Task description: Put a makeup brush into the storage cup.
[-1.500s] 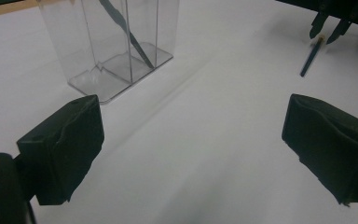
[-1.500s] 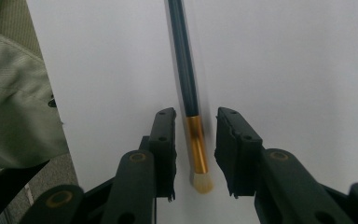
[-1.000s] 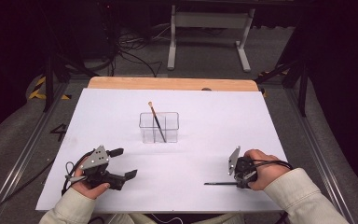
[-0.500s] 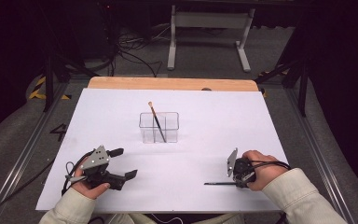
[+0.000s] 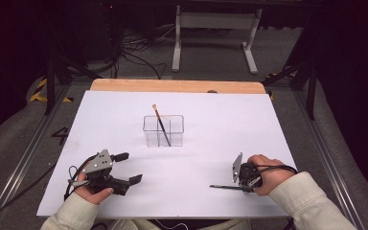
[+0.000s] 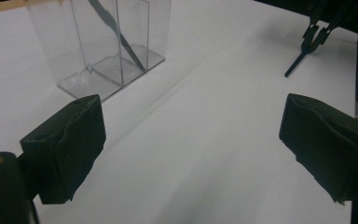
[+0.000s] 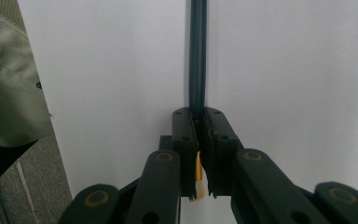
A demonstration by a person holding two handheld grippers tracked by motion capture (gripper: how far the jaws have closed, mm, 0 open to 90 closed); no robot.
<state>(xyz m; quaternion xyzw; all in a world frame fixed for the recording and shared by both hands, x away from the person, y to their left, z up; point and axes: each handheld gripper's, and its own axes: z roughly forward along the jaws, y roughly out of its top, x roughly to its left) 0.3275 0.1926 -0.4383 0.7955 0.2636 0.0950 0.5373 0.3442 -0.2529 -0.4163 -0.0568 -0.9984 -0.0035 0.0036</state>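
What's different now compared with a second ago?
The right gripper has just been closing its jaws, and they now pinch the dark brush lying on the table. Both hands, the open left gripper and the clear organizer with its brush stayed put.

No text, label, brand, number or sign can be read on anything here.

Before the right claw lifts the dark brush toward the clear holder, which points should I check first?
1. Right claw shut on the dark brush: ok; its jaws have just been closing.
2. Brush lies flat on the white table: ok.
3. Clear holder upright: ok.
4. Free compartment beside the brush already standing there: ok.
5. Left claw open, holding nothing: ok.
6. Grip firmness: cannot tell.
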